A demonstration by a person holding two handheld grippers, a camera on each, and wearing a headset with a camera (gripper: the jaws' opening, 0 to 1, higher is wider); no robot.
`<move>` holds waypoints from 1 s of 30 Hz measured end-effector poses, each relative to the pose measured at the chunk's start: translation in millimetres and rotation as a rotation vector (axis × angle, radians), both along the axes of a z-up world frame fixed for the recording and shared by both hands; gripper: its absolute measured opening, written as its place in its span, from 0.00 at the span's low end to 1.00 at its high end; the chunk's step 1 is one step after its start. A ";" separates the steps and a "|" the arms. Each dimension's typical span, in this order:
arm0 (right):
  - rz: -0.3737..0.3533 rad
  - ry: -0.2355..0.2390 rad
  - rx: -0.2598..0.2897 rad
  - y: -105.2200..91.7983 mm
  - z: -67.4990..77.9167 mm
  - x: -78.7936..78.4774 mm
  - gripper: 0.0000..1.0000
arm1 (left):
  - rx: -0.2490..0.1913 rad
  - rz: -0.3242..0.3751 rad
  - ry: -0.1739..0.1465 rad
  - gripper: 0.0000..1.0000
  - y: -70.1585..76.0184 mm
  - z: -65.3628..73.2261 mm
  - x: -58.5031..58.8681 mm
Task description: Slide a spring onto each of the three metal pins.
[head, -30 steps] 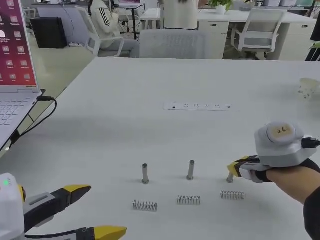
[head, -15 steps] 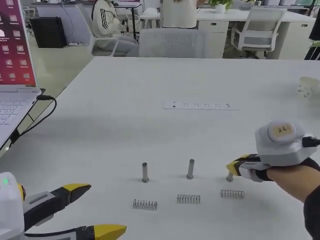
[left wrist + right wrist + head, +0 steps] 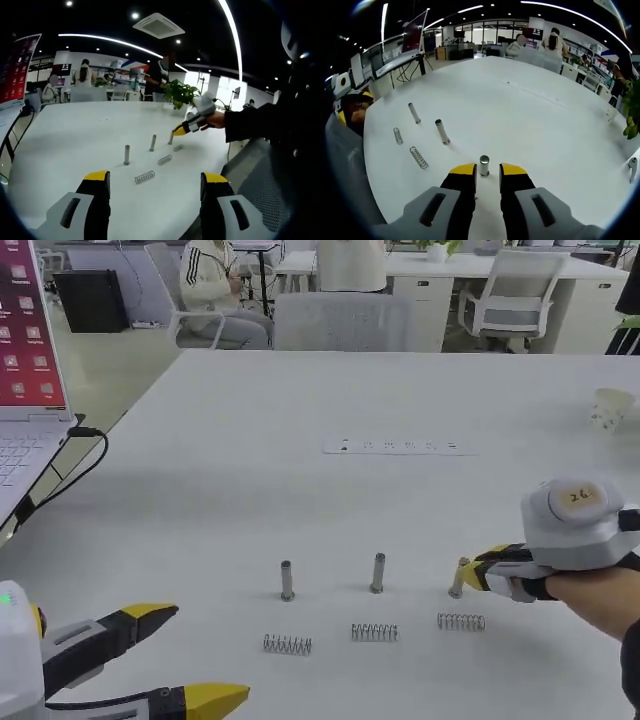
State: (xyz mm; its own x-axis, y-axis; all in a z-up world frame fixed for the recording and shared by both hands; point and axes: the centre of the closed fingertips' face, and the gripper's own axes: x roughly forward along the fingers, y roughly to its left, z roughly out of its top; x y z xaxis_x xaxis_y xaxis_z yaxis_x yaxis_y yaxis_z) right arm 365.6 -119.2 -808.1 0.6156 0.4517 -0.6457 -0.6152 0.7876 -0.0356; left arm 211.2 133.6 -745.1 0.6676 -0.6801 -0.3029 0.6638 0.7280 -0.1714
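On the white worktop (image 3: 300, 490), in a row and upright: left pin (image 3: 287, 581), middle pin (image 3: 378, 574), right pin (image 3: 459, 579). At 6 o'clock of each, lying flat and apart from it: left spring (image 3: 287, 644), middle spring (image 3: 374, 632), right spring (image 3: 460, 621). At 3 o'clock of the row, right gripper (image 3: 487, 173), jaws slightly apart, tips either side of the right pin, not clamped on it. At 7 o'clock in the head view, left gripper (image 3: 210, 653), jaws wide apart, holding nothing, well apart from the pins.
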 end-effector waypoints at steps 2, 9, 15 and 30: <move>0.004 0.006 0.003 -2.0 -0.8 -2.2 0.16 | 0.000 0.000 0.000 0.70 0.0 0.1 0.1; 0.028 0.029 0.013 -7.3 -4.4 -16.4 0.16 | 0.004 0.001 0.000 0.69 0.6 -0.2 0.3; 0.069 0.048 -0.006 -8.3 -10.5 -26.6 0.16 | 0.007 0.002 0.002 0.69 0.9 -0.8 0.4; 0.167 0.107 -0.022 0.7 -30.6 -38.7 0.16 | 0.008 0.002 0.008 0.69 0.4 -1.6 0.6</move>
State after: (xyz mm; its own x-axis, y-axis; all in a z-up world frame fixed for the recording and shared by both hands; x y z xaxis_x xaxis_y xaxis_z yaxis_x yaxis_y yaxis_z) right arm 326.9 -118.5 -838.7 0.4604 0.5268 -0.7145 -0.7384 0.6740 0.0211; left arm 211.8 134.0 -746.7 0.6667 -0.6764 -0.3132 0.6609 0.7307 -0.1711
